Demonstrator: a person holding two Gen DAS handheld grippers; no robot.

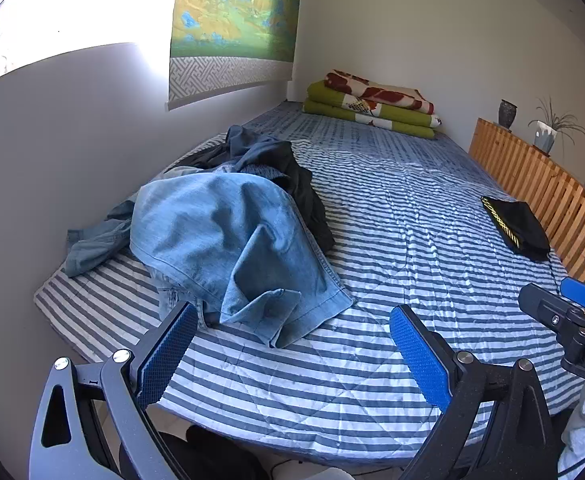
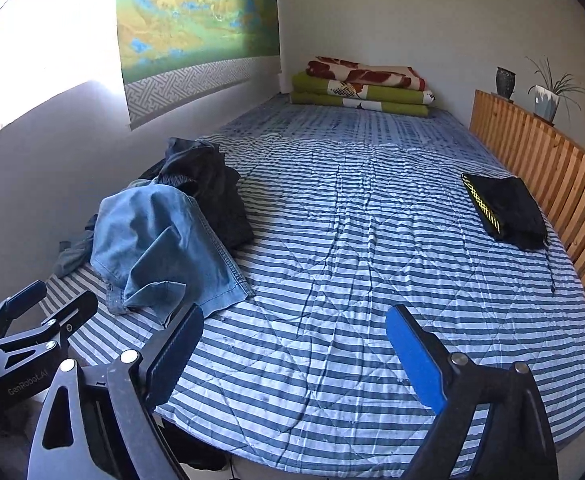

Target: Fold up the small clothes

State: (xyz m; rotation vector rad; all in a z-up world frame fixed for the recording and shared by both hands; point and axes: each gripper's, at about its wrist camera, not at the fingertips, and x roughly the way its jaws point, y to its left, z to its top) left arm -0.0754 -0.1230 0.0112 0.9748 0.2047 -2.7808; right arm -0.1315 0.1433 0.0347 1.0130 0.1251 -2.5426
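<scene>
A crumpled pile of clothes lies at the bed's left side by the wall, topped by light blue denim shorts (image 1: 228, 248) (image 2: 160, 248). Behind them sits a dark garment (image 1: 288, 172) (image 2: 216, 188). One folded black piece with a yellow-patterned band (image 1: 516, 226) (image 2: 504, 208) rests at the right, near the wooden rail. My left gripper (image 1: 292, 356) is open, hovering just in front of the denim hem, holding nothing. My right gripper (image 2: 292, 360) is open over bare bedding, to the right of the pile. Each gripper shows at the edge of the other's view.
The striped blue-and-white quilt (image 2: 352, 260) covers the bed. Folded green and red blankets (image 1: 372, 104) are stacked at the far end. A slatted wooden rail (image 2: 552, 172) runs along the right, with a vase and a potted plant (image 2: 548, 92) on it. A grey wall bounds the left.
</scene>
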